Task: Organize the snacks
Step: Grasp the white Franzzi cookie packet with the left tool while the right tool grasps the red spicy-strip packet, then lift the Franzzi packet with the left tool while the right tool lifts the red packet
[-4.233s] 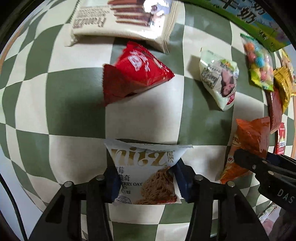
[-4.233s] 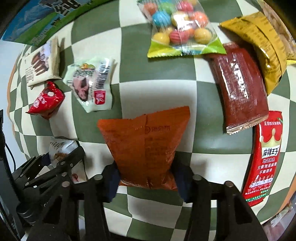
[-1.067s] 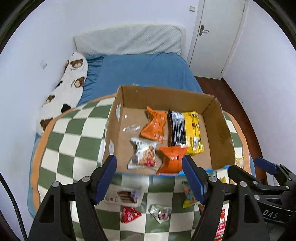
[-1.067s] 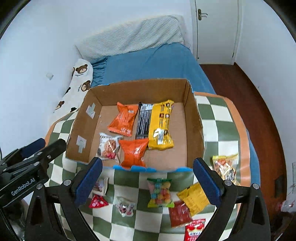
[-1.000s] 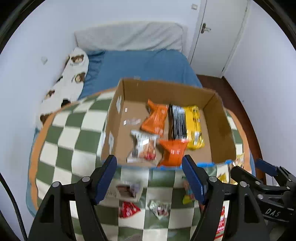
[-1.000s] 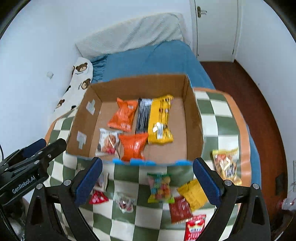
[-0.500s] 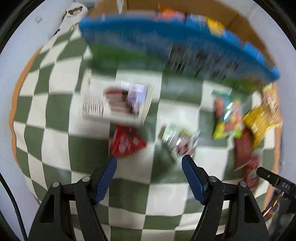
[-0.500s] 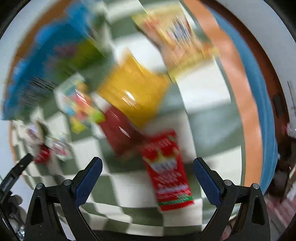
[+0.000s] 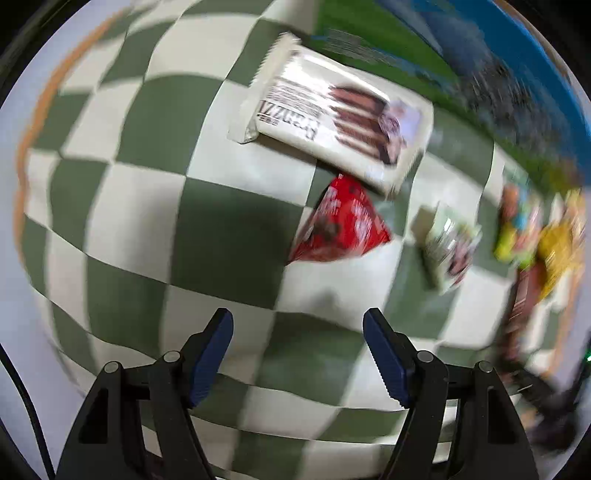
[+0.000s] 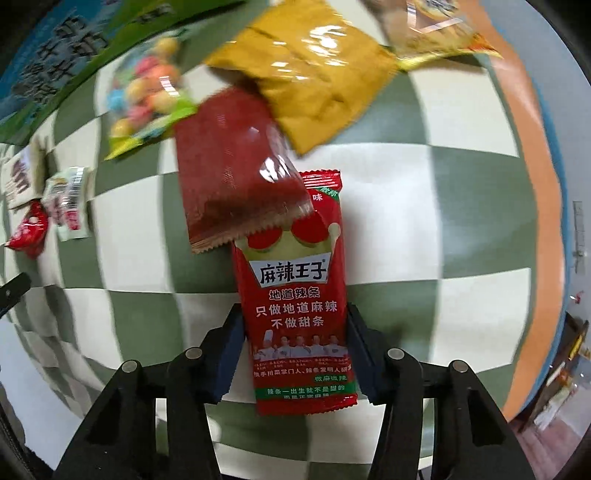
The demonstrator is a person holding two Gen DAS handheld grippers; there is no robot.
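In the right wrist view, a long red spicy-strip packet (image 10: 295, 295) lies on the green-and-white checkered cloth (image 10: 461, 206). My right gripper (image 10: 295, 350) points down over its lower half. The jaws are closing, and both blue pads touch the packet's long edges. A dark red packet (image 10: 232, 177) overlaps its top end. In the left wrist view, my left gripper (image 9: 297, 354) hangs open over bare cloth (image 9: 229, 236) with nothing between its fingers. A red triangular packet (image 9: 340, 225) lies just ahead of it, below a white wafer pack (image 9: 340, 122).
A yellow bag (image 10: 314, 88), a candy bag (image 10: 147, 96) and an orange-yellow packet (image 10: 439, 29) lie beyond the dark red one. A small green-and-white packet (image 9: 448, 247) sits right of the red triangle. The printed box wall (image 10: 55, 55) rises at the back. The cloth's orange border (image 10: 543, 184) runs along the right.
Both grippers came down from above the cardboard box to just over the cloth. The right jaws narrowed from wide open onto the red spicy-strip packet. The left jaws kept their width.
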